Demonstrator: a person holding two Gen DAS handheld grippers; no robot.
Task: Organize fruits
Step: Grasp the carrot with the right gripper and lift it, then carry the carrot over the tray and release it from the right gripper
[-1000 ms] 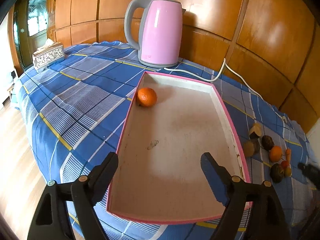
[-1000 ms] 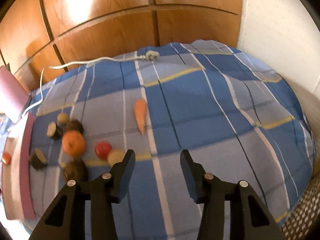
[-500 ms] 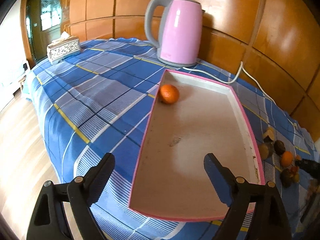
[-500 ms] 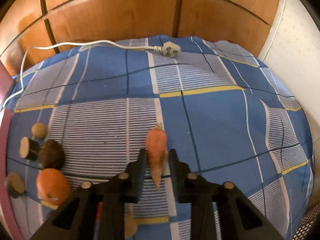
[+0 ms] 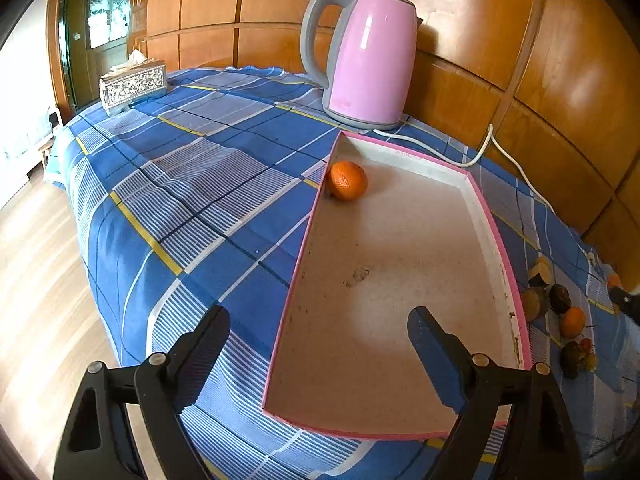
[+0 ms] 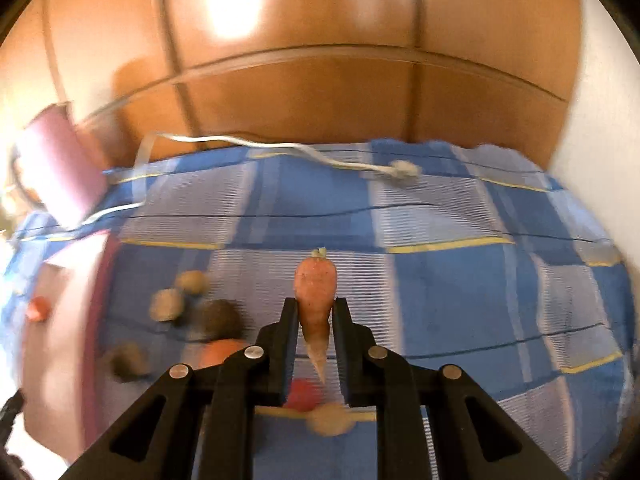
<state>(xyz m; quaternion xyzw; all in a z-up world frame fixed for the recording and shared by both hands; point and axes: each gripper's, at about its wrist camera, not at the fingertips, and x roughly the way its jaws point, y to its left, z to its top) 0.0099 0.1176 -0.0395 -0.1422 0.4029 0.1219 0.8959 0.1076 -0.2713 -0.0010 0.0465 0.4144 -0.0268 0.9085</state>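
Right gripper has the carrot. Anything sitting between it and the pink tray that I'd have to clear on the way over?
The carrot is clamped in the right gripper. Between it and the tray lies the loose produce cluster on the cloth, so lift over it. The tray holds only one orange.

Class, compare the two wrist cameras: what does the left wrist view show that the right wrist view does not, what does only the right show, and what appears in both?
Only the left wrist view shows the tissue box, the wooden floor and the open, empty left gripper.

Only the right shows the right gripper shut on a carrot, and the cord's plug.

Both show the pink kettle, the pink-rimmed tray, the orange in it, the loose produce and the blue cloth.
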